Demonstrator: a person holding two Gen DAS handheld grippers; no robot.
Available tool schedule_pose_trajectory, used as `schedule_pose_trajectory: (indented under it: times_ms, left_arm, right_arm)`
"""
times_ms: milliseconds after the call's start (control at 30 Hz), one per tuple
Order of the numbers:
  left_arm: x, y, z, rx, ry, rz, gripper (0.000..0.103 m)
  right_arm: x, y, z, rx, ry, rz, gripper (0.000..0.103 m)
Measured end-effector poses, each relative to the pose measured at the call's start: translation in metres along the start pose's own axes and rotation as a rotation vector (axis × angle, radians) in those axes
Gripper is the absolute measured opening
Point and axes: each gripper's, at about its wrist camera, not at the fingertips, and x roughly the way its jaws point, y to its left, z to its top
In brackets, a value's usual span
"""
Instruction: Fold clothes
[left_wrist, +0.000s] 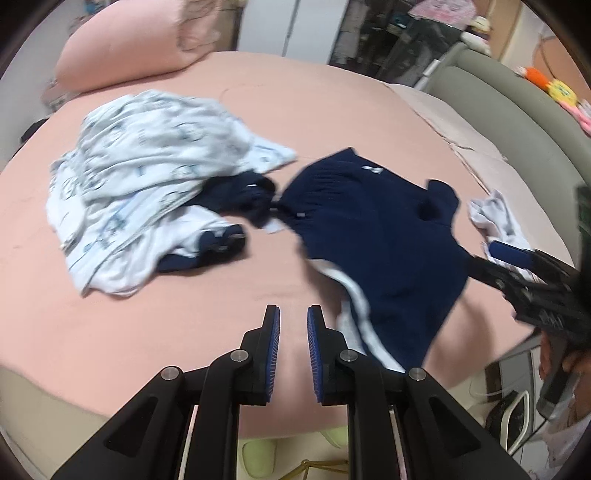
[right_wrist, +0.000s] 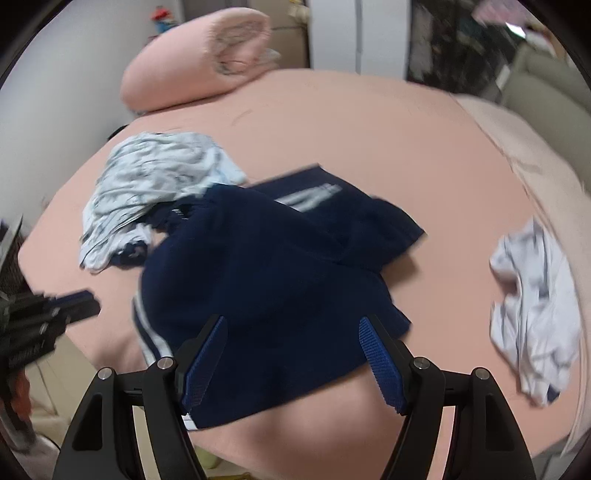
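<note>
1. Left wrist view: the left gripper is hovering over bare pink bed sheet, its blue pads nearly pressed together and pinching nothing. The navy shorts, trimmed with white stripes, are lying just to its right near the bed's front edge. A crumpled pale printed garment is resting farther back, overlapping other dark pieces. The right gripper is entering from the right edge, beside a small white cloth.

2. Right wrist view: the right gripper is hanging above the navy shorts with its jaws spread wide, gripping nothing. The small white cloth is lying well apart to the right; a pink pillow is sitting at the head of the bed.

3. Step in hand, as judged: the shorts are lying released and only roughly spread, awaiting folding. The next move probably calls for each gripper to take an edge.

4. Hard to make out: motion blur is softening the fabric; the shorts' near hem is hidden behind the right gripper's fingers.
</note>
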Motion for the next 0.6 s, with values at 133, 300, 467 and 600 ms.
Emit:
schedule_pose_trajectory:
  times_ms: [133, 300, 467, 600]
  left_arm:
    - [-0.001, 0.022, 0.003, -0.069, -0.024, -0.025, 0.013]
    - [-0.004, 0.036, 0.003, -0.098, -0.034, -0.015, 0.013]
    - [-0.008, 0.042, 0.002, -0.109, -0.039, -0.015, 0.013]
    - [-0.008, 0.043, 0.004, -0.092, -0.056, -0.017, 0.013]
  right_arm:
    - [-0.010, 0.037, -0.002, -0.157, -0.079, -0.048, 0.074]
    - [0.007, 0.071, -0.004, -0.238, -0.067, -0.020, 0.074]
    - [0.021, 0.102, -0.008, -0.327, -0.084, -0.061, 0.074]
    - [0.025, 0.126, -0.006, -0.383, -0.125, -0.041, 0.074]
